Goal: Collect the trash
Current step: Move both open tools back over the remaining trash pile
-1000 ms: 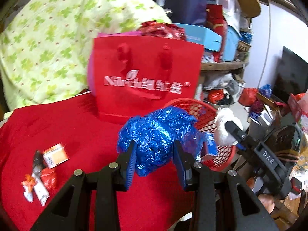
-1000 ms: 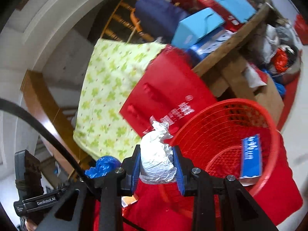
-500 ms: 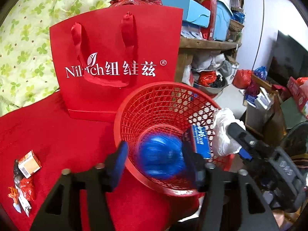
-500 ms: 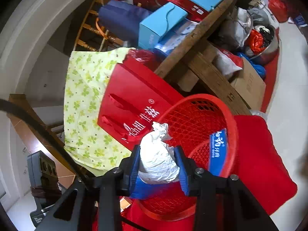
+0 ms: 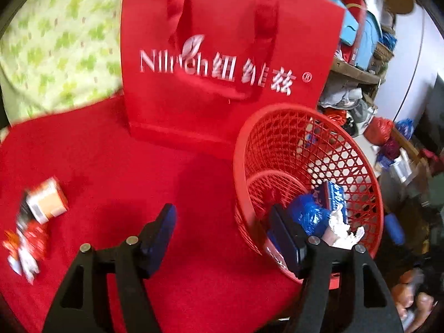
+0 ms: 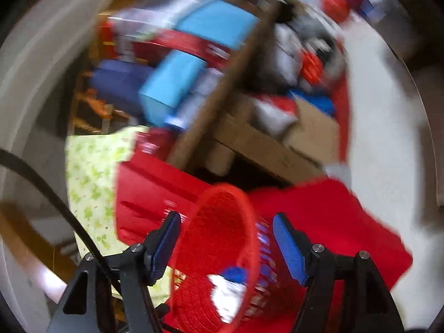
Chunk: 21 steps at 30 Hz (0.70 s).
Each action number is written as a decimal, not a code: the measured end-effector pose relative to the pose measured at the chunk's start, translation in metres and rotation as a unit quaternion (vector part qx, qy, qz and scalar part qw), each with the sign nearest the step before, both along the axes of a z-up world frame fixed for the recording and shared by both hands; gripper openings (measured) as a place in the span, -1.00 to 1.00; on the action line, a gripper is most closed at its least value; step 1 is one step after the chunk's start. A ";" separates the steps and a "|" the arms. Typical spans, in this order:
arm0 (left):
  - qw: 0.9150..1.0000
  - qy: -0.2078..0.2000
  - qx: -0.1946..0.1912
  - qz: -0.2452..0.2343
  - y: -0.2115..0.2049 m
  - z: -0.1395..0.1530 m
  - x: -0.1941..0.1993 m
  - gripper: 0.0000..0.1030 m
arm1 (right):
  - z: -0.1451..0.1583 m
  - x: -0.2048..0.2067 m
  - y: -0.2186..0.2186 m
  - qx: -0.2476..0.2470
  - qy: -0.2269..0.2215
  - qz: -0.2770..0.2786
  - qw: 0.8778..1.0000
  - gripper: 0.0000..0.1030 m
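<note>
White "Nilrich" lettering with Chinese characters and ® on red paper bag [image 5: 222,63]

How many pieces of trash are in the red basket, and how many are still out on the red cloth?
In the red basket: 3 (blue plastic wad, white crumpled wad, blue packet)
On the red cloth: 1 orange box, plus a blurred pile of wrappers, too smeared to count
Total countable: 4
</note>
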<state>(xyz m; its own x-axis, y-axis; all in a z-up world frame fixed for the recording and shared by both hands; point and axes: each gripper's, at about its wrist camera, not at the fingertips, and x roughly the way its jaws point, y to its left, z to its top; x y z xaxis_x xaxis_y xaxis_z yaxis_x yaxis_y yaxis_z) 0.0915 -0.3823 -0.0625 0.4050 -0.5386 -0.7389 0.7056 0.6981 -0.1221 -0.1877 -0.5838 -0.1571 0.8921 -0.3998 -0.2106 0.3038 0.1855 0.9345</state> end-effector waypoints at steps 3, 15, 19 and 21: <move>0.999 0.047 -0.008 -0.016 -0.005 -0.012 0.006 0.37 | -0.017 0.008 -0.008 0.044 -0.021 0.031 0.998 0.41; 0.993 0.104 -0.022 -0.047 -0.003 -0.027 0.001 -0.45 | 0.005 0.042 0.017 -0.026 -0.009 0.124 0.992 0.40; 0.992 0.111 -0.037 -0.036 0.016 -0.018 0.000 -0.46 | 0.005 0.053 0.024 -0.023 -0.006 0.151 0.988 0.41; 0.992 0.120 -0.026 -0.030 0.022 -0.018 0.001 -0.47 | 0.004 0.055 0.028 -0.022 -0.008 0.156 0.987 0.41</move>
